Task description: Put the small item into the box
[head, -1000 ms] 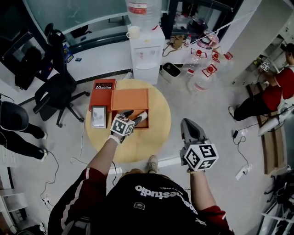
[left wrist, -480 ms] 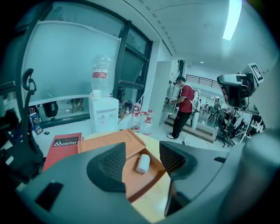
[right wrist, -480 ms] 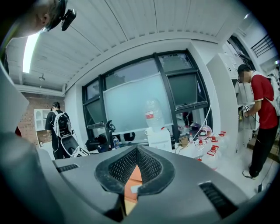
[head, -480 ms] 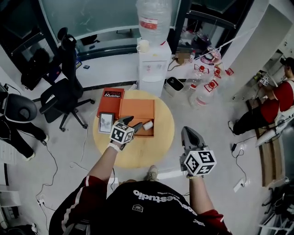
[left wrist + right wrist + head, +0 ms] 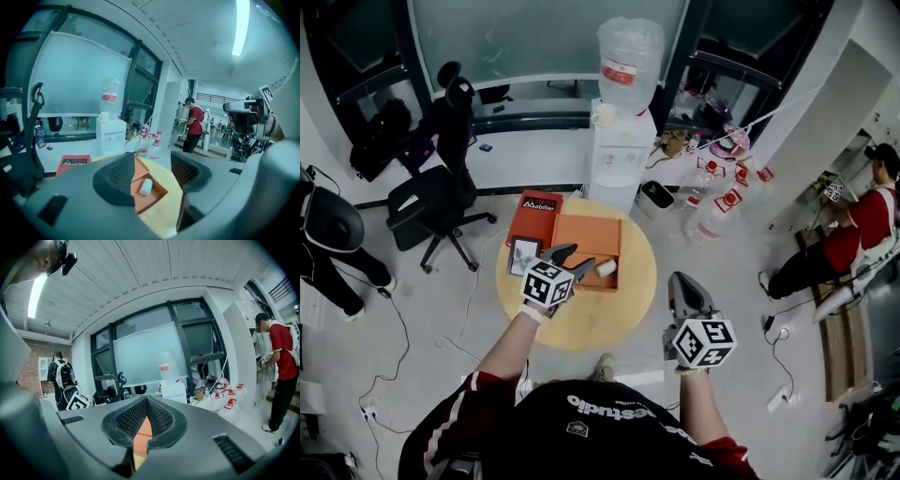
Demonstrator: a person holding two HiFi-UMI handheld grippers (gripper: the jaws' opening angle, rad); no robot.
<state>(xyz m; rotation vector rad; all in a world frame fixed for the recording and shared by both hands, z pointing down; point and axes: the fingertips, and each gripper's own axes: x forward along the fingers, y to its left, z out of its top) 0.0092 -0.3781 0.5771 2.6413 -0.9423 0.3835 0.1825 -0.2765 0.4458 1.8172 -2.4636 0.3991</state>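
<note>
An open orange box [image 5: 584, 236] stands on the round wooden table [image 5: 581, 314]. The small white item [image 5: 606, 268] lies inside it, at its near right corner. My left gripper [image 5: 568, 260] hovers open over the box's near edge, just left of the item and apart from it. In the left gripper view the white item [image 5: 146, 186] shows between the spread fingers [image 5: 116, 180], resting in the orange box [image 5: 140, 171]. My right gripper [image 5: 685, 292] is held off the table's right side, shut and empty. In the right gripper view its pads [image 5: 157, 417] meet.
An orange lid [image 5: 535, 208] and a small grey flat device [image 5: 523, 255] lie left of the box. A water dispenser [image 5: 620, 150] stands behind the table, an office chair [image 5: 439, 192] to the left, bottles [image 5: 712, 173] to the right. People stand at both edges.
The left gripper has drawn back a little toward me from inside the box, leaving the white item there. The head view has tilted up. The right gripper stays shut.
</note>
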